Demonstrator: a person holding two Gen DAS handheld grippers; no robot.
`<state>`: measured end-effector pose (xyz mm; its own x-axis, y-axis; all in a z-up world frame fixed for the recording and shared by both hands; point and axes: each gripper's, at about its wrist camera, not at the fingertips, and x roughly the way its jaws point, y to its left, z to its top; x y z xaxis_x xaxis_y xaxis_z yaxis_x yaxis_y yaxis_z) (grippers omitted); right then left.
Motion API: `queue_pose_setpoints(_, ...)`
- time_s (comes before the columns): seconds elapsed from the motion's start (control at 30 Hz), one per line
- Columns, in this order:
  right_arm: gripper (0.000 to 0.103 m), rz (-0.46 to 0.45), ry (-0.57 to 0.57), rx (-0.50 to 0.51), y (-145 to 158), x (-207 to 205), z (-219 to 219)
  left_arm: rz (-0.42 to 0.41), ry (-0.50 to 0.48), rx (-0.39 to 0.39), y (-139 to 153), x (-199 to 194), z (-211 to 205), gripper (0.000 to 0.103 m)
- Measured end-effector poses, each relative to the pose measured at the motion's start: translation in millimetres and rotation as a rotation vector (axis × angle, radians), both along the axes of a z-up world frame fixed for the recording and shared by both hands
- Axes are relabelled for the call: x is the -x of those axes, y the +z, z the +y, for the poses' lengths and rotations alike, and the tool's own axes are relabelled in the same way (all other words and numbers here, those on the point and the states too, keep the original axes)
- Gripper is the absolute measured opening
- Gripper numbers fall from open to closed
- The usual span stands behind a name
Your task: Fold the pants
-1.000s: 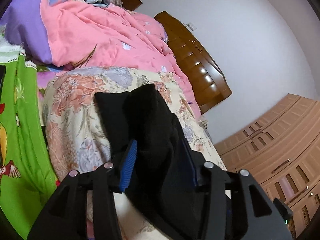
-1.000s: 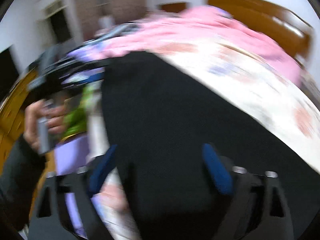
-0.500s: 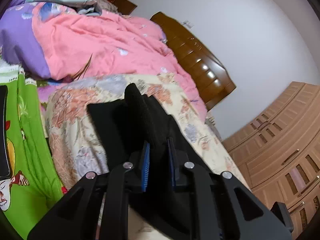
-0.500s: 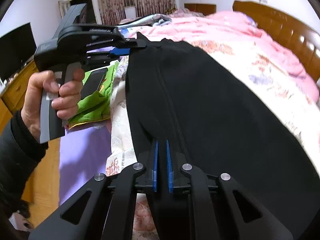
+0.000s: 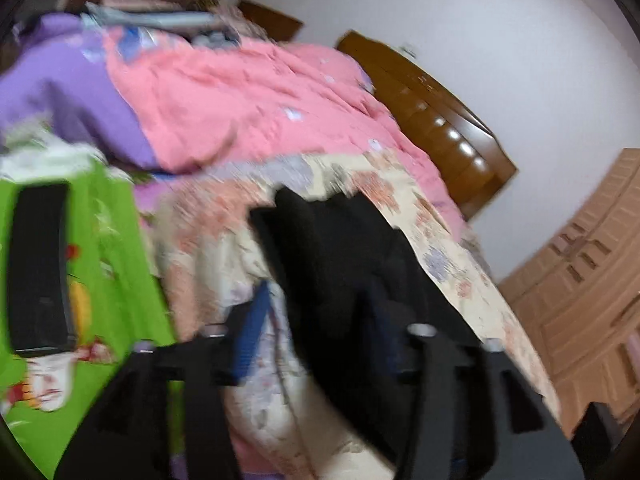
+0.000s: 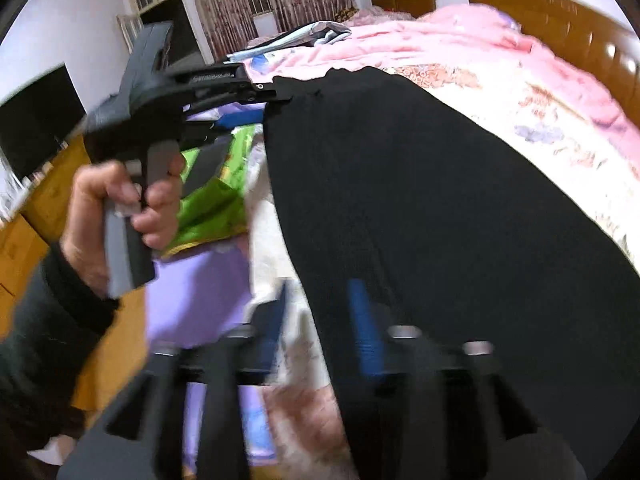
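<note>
The left gripper [image 5: 316, 332], black with blue finger pads, stands with its jaws wide apart and nothing clamped; one pad is over the floral cover, the other is over the black cloth. In the right wrist view the same left gripper [image 6: 276, 98] sits at the far corner of the garment, its tips at the cloth edge; whether they touch it cannot be told. The right gripper [image 6: 320, 328] is likewise parted, one blue pad over the cloth and the other beside its edge, gripping nothing.

The black fabric pants [image 6: 440, 220] lie flat on the bed as a long dark panel. Their long axis runs from the near end at the right gripper away toward the left gripper and the pink bedding. In the left wrist view the pants [image 5: 340, 260] show bunched folds at the far end; this view is motion-blurred.

Beneath them is a cream floral-print quilt [image 6: 560, 120]. Beyond it lies a rumpled pink duvet [image 5: 248, 108] with a purple blanket [image 5: 68, 92] next to it. A bright green printed cloth [image 5: 112, 248] lies beside the quilt. A dark wooden headboard [image 5: 432, 120] stands against the white wall, and a light wooden wardrobe [image 5: 588, 272] fills the right edge. The person's left hand [image 6: 120, 216] grips the left handle.
</note>
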<state>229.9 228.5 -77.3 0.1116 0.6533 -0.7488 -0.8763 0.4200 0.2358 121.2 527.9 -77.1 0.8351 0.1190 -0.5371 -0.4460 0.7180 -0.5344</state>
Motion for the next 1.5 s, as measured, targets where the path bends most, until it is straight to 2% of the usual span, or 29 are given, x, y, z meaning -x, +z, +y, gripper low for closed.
queue_pose_setpoints(0.03, 0.058, -0.007, -0.01, -0.014, 7, 0, -6, -0.017, 0.01, -0.048, 10, 6, -6, 0.066)
queue_pose_setpoints(0.07, 0.058, -0.016, -0.015, -0.042, 16, 0, -15, -0.038, 0.009, -0.138, 27, 15, -20, 0.079)
queue_pose_setpoints(0.13, 0.058, -0.024, -0.038, -0.075, 30, 0, -38, -0.051, -0.01, -0.295, 52, 26, -50, 0.096)
queue_pose_setpoints(0.17, 0.058, -0.04, -0.063, -0.071, 33, -1, -48, -0.05, -0.047, -0.36, 61, 27, -69, 0.1)
queue_pose_setpoints(0.23, 0.058, -0.086, -0.133, -0.03, 32, -3, -69, -0.018, -0.155, -0.449, 67, 19, -103, 0.101)
queue_pose_setpoints(0.27, 0.058, -0.094, -0.158, -0.005, 28, -4, -71, 0.033, -0.216, -0.501, 63, 10, -123, 0.101)
queue_pose_setpoints(0.37, 0.058, -0.09, -0.19, 0.087, 7, -2, -74, 0.156, -0.304, -0.58, 37, -16, -161, 0.101)
queue_pose_setpoints(0.43, 0.058, -0.094, -0.178, 0.137, -5, 7, -72, 0.251, -0.31, -0.581, 15, -30, -170, 0.101)
queue_pose_setpoints(0.47, 0.059, -0.115, -0.165, 0.172, -10, 12, -70, 0.314, -0.307, -0.574, -1, -39, -171, 0.101)
queue_pose_setpoints(0.53, 0.059, -0.194, -0.149, 0.193, -13, 25, -72, 0.379, -0.309, -0.547, -22, -48, -169, 0.102)
queue_pose_setpoints(0.57, 0.059, -0.185, -0.151, 0.196, -13, 25, -72, 0.348, -0.294, -0.532, -25, -43, -168, 0.102)
queue_pose_setpoints(0.63, 0.058, -0.159, -0.153, 0.196, -7, 25, -78, 0.347, -0.277, -0.527, -22, -37, -168, 0.101)
queue_pose_setpoints(0.73, 0.059, -0.198, -0.184, 0.176, 0, 29, -89, 0.257, -0.27, -0.567, -8, -17, -183, 0.101)
queue_pose_setpoints(0.77, 0.059, -0.203, -0.193, 0.199, -4, 29, -92, 0.274, -0.288, -0.591, -12, -16, -192, 0.101)
queue_pose_setpoints(0.8, 0.06, -0.194, -0.191, 0.225, -12, 29, -92, 0.327, -0.3, -0.629, -21, -20, -200, 0.101)
queue_pose_setpoints(0.83, 0.06, -0.186, -0.197, 0.186, -13, 29, -96, 0.359, -0.301, -0.661, -29, -24, -206, 0.102)
queue_pose_setpoints(0.87, 0.061, -0.164, -0.198, 0.173, -14, 27, -97, 0.32, -0.28, -0.675, -29, -21, -206, 0.102)
queue_pose_setpoints(0.93, 0.061, -0.114, -0.161, 0.164, -8, 22, -104, 0.359, -0.286, -0.621, -22, -26, -203, 0.102)
queue_pose_setpoints(0.97, 0.061, -0.093, -0.152, 0.152, -4, 19, -107, 0.352, -0.282, -0.607, -12, -27, -202, 0.101)
queue_pose_setpoints(1.0, 0.062, -0.079, -0.158, 0.126, 3, 14, -114, 0.309, -0.283, -0.607, 0, -29, -205, 0.101)
queue_pose_setpoints(1.07, 0.075, -0.099, -0.25, 0.069, 19, -10, -136, 0.219, -0.333, -0.58, 27, -39, -213, 0.101)
queue_pose_setpoints(1.13, 0.075, -0.109, -0.366, 0.064, 23, -46, -152, 0.199, -0.423, -0.532, 40, -70, -226, 0.101)
queue_pose_setpoints(1.17, 0.075, -0.09, -0.398, 0.074, 20, -65, -155, 0.221, -0.449, -0.532, 39, -88, -232, 0.101)
queue_pose_setpoints(1.27, 0.075, -0.057, -0.478, 0.147, 3, -113, -161, 0.362, -0.485, -0.509, 16, -154, -247, 0.101)
queue_pose_setpoints(1.4, 0.074, -0.06, -0.444, 0.154, -3, -142, -173, 0.425, -0.507, -0.487, -14, -194, -257, 0.102)
queue_pose_setpoints(1.47, 0.077, -0.109, -0.495, 0.231, 1, -150, -180, 0.387, -0.5, -0.422, -20, -192, -248, 0.102)
queue_pose_setpoints(1.5, 0.077, -0.118, -0.539, 0.237, 4, -152, -185, 0.371, -0.495, -0.395, -20, -189, -243, 0.102)
